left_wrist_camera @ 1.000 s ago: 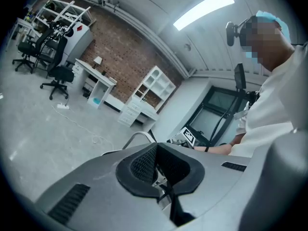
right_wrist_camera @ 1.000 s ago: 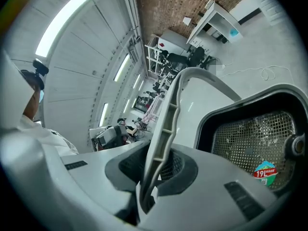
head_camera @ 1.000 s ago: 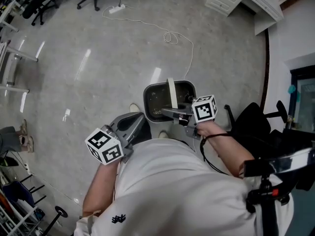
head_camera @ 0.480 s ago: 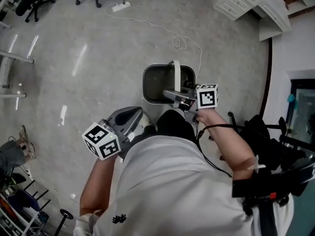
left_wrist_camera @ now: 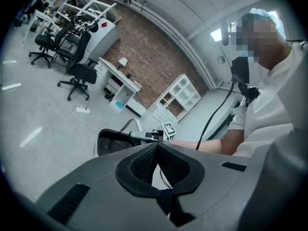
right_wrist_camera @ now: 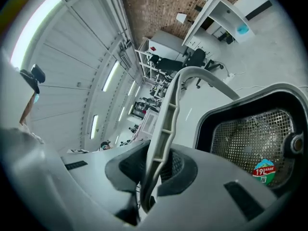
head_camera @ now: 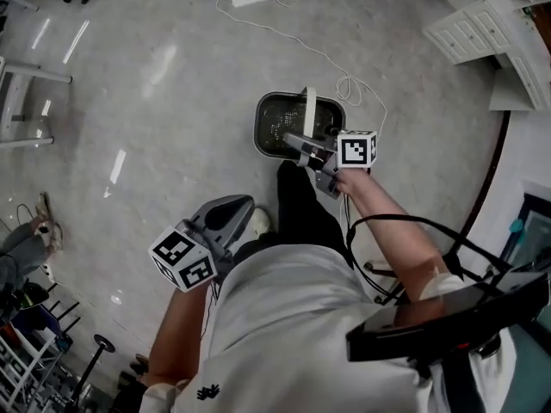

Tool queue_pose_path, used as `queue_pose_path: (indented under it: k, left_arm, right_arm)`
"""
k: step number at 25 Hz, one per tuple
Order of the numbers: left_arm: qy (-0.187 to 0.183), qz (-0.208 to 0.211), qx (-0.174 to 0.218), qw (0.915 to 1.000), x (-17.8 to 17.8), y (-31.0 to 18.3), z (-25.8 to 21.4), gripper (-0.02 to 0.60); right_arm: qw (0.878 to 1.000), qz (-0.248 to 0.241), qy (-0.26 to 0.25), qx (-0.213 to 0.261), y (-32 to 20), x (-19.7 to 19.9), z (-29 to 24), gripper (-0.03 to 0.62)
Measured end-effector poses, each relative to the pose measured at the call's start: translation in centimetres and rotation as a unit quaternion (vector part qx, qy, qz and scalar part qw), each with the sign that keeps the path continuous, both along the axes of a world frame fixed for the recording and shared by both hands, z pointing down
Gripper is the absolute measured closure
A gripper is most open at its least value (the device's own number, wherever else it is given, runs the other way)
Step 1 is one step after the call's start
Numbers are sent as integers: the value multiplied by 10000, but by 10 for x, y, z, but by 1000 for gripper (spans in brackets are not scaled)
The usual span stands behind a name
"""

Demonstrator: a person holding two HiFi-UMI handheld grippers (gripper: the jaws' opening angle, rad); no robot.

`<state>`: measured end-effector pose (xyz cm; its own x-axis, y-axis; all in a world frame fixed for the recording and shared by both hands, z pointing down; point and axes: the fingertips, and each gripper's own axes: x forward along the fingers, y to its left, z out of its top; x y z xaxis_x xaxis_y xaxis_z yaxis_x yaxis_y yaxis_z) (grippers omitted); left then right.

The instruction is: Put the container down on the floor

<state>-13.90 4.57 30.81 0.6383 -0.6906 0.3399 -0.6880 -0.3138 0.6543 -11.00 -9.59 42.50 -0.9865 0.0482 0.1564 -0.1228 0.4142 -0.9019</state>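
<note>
Container (head_camera: pixel 282 126) sits low over the grey floor (head_camera: pixel 164 101), just ahead of the person's dark-trousered leg (head_camera: pixel 297 205), carried by its pale handle (head_camera: pixel 308 101). The right tongs (head_camera: pixel 293 138) are clamped almost fully closed on that handle. The right gripper view shows the ribbed plastic strip pinched between the two black pads, with the bin's body lying beyond the tips. Gripping the bail rather than the rim probably lets the bin hang level beneath the hold, so it can be lowered flat without tipping. No view shows whether its base already touches the floor. The left tongs (head_camera: pixel 234 215) are drawn back near the person's hip, well apart from the bin, with their pads brought together on nothing. They seem to be kept out of the way, since one grip is enough for the carry. The bin is a rounded rectangle with a smooth, dark, thick rim and a fine metal mesh lining (right_wrist_camera: pixel 245 138) that carries a small round sticker (right_wrist_camera: pixel 263 170). The handle is a flat, light-coloured arch, stiffened by cross ribs along its inner face. The floor looks polished and hard, with a thin white cable (head_camera: pixel 331 58) trailing just beyond the bin, so a gentle set-down clear of that cable would suit.
</note>
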Motion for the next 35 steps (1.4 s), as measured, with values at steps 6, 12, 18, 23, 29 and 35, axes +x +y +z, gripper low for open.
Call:
queue_pose_path:
  k: [6, 12, 18, 23, 29, 35]
  left_arm:
    - [194, -621, -280, 9975, -28, -112, 25, 572]
    - [481, -649, -546, 9952, -31, -200, 78, 572]
    - [586, -675, -727, 9933, -42, -243, 141, 572]
    - [831, -654, -903, 9903, -46, -262, 199, 572]
    - [1038, -649, -1003, 9874, -42, -263, 240, 572]
    - [1107, -419, -1017, 9878, -31, -257, 257, 572]
  right_arm:
    - [9999, -75, 64, -116, -114, -39, 87, 568]
    - [9996, -200, 152, -160, -205, -66, 192, 568]
    - [9989, -366, 230, -183, -256, -89, 287, 568]
    - [9986, -354, 316, -240, -290, -98, 364, 568]
    - [9987, -231, 281, -369, -309, -99, 418, 568]
    - [9986, -252, 215, -401, -305, -93, 437, 568]
